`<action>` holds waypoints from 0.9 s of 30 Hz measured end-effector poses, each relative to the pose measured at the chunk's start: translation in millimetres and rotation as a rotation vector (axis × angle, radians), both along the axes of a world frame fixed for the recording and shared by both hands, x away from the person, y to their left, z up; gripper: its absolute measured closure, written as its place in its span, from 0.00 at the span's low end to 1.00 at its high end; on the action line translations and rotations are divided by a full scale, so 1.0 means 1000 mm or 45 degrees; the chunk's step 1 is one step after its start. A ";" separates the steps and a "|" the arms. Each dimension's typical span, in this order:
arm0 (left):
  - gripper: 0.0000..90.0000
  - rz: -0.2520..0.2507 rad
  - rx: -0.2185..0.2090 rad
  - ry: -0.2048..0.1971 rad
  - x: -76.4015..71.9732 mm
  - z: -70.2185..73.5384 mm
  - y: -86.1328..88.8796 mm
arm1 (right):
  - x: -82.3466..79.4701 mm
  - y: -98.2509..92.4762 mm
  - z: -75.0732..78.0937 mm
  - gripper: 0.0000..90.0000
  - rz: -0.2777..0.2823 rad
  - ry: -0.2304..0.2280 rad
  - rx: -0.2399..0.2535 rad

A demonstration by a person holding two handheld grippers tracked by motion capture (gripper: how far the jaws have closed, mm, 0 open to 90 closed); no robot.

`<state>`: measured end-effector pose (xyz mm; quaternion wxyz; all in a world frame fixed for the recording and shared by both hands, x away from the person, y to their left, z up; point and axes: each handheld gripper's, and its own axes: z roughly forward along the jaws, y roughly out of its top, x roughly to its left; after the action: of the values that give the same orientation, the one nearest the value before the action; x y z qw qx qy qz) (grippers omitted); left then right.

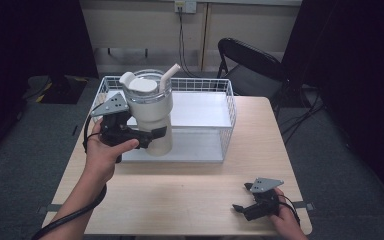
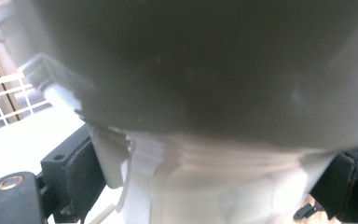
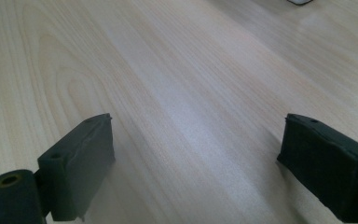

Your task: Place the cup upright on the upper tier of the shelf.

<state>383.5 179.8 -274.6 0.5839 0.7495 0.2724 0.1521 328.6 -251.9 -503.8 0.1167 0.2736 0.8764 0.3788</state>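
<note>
A white tumbler (image 1: 152, 107) with a clear lid and a white bent straw stands upright at the front left of a white wire basket (image 1: 230, 100). My left gripper (image 1: 147, 136) is shut on the tumbler's narrow lower part, coming in from the left. In the left gripper view the tumbler (image 2: 223, 154) sits between both black jaws of that gripper (image 2: 209, 186). I cannot tell whether its base rests on the basket floor. My right gripper (image 1: 241, 209) lies low over the table's front right, open, with only bare wood between the jaws of the gripper (image 3: 196, 163).
The basket takes up the back half of the light wooden table (image 1: 180, 195). A black folding chair (image 1: 252, 62) stands behind the table's right corner. A cable hangs down the wall (image 1: 182, 35) at the back. Grey carpet surrounds the table.
</note>
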 end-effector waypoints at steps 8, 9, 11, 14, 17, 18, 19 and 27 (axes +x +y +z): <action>0.11 -0.013 -0.013 0.001 0.006 0.013 -0.003 | 0.000 0.000 0.000 0.10 -0.001 -0.003 0.002; 0.12 -0.013 -0.008 -0.004 0.007 0.015 -0.003 | 0.000 0.000 0.000 0.10 -0.001 -0.003 0.002; 0.12 -0.017 -0.010 -0.008 0.008 0.020 -0.004 | 0.000 0.000 0.000 0.10 -0.001 -0.003 0.002; 0.11 -0.008 -0.012 -0.007 0.010 0.028 -0.005 | 0.000 0.000 0.000 0.10 -0.001 -0.003 0.002; 0.11 -0.007 -0.014 -0.007 0.012 0.034 -0.005 | 0.000 0.000 0.000 0.10 -0.001 -0.002 0.002; 0.12 -0.002 -0.027 -0.006 0.014 0.037 -0.005 | 0.000 0.000 0.000 0.10 -0.001 -0.002 0.001; 0.11 -0.002 -0.027 -0.006 0.014 0.037 -0.005 | 0.000 0.000 0.000 0.10 -0.001 -0.002 0.001; 0.11 0.007 -0.011 -0.013 0.023 0.046 -0.006 | 0.000 0.000 0.000 0.10 -0.001 -0.002 0.001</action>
<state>406.4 173.5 -229.0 0.5881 0.7454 0.2721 0.1563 328.6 -251.8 -503.8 0.1176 0.2737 0.8760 0.3794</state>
